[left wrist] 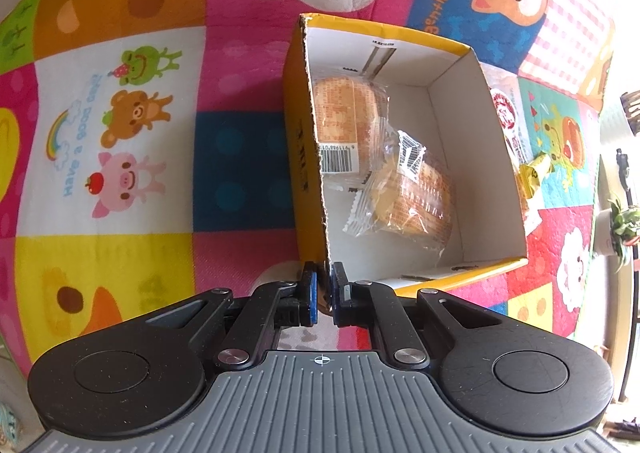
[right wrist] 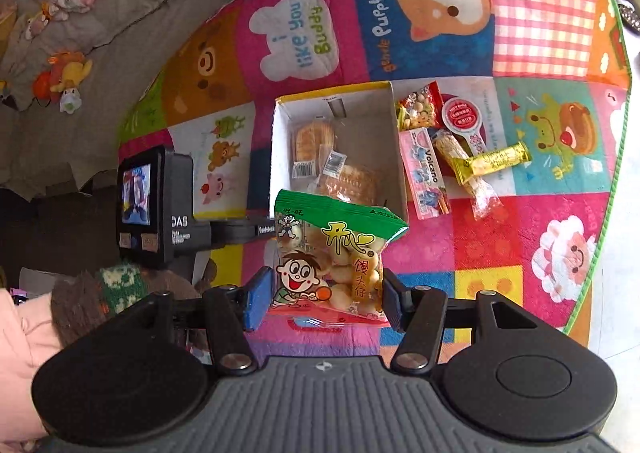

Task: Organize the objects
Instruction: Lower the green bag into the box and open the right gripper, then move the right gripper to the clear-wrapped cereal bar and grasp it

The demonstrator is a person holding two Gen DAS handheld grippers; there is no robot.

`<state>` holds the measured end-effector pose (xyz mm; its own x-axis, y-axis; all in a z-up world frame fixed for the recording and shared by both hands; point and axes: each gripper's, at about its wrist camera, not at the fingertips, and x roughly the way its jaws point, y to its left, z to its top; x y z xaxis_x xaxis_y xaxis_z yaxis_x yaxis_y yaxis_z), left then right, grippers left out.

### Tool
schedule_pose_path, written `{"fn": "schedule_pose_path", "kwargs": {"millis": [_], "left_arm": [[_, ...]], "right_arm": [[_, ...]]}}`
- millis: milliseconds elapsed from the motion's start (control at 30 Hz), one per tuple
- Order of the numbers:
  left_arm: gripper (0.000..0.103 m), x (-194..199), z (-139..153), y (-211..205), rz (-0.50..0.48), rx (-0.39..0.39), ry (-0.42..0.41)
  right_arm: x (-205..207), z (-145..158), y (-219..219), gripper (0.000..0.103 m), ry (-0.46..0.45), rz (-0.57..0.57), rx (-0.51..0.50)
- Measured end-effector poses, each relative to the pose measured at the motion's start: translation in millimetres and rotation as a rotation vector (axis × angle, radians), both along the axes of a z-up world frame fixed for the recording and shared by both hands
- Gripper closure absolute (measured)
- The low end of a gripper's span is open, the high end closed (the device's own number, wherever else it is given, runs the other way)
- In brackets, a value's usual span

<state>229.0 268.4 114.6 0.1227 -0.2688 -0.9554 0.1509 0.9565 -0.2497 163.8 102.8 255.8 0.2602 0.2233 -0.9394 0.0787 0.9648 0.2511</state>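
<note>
A yellow cardboard box (left wrist: 304, 173) stands open on the play mat and holds two wrapped cakes (left wrist: 412, 197). My left gripper (left wrist: 324, 281) is shut on the box's near corner wall. In the right wrist view my right gripper (right wrist: 326, 293) is shut on a green-topped bag of small round biscuits (right wrist: 332, 253), held above the mat just in front of the box (right wrist: 394, 157). The left gripper's body (right wrist: 160, 205) shows at the box's left side.
Several loose snacks lie right of the box: a pink Volcano pack (right wrist: 426, 173), a red-and-white snack bag (right wrist: 418, 105), a yellow bar (right wrist: 496, 161), a clear-wrapped stick (right wrist: 464, 169). A sofa with plush toys (right wrist: 64, 77) is far left. The mat's edge (right wrist: 612, 157) meets bare floor on the right.
</note>
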Motion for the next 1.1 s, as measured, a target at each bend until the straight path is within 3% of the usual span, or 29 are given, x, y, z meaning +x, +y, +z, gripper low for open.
{"fn": "schedule_pose_path", "kwargs": {"millis": [167, 300, 533, 800, 967, 1100], "left_arm": [[0.095, 0.6, 0.0, -0.1, 0.006, 0.002, 0.006], [0.095, 1.6, -0.7, 1.4, 0.021, -0.003, 0.015], [0.095, 3.8, -1.2, 1.5, 0.066, 0.001, 0.04], [0.095, 3.2, -0.2, -4.3, 0.067, 0.04, 0.043], [0.096, 2.9, 1.5, -10.3, 0.074, 0.082, 0.047], [0.096, 1.5, 3.9, -12.7, 0.082, 0.107, 0.042]], "right_arm": [[39.9, -11.7, 10.6, 0.046, -0.024, -0.033, 0.056], [49.3, -9.9, 0.5, 0.042, -0.057, -0.065, 0.092], [36.6, -25.6, -89.4, 0.038, -0.024, -0.256, 0.078], [6.9, -84.3, -195.4, 0.037, 0.092, -0.506, 0.085], [13.5, -142.2, -242.7, 0.037, 0.183, -0.708, 0.208], [38.5, -189.1, -251.6, 0.037, 0.267, -0.781, 0.262]]}}
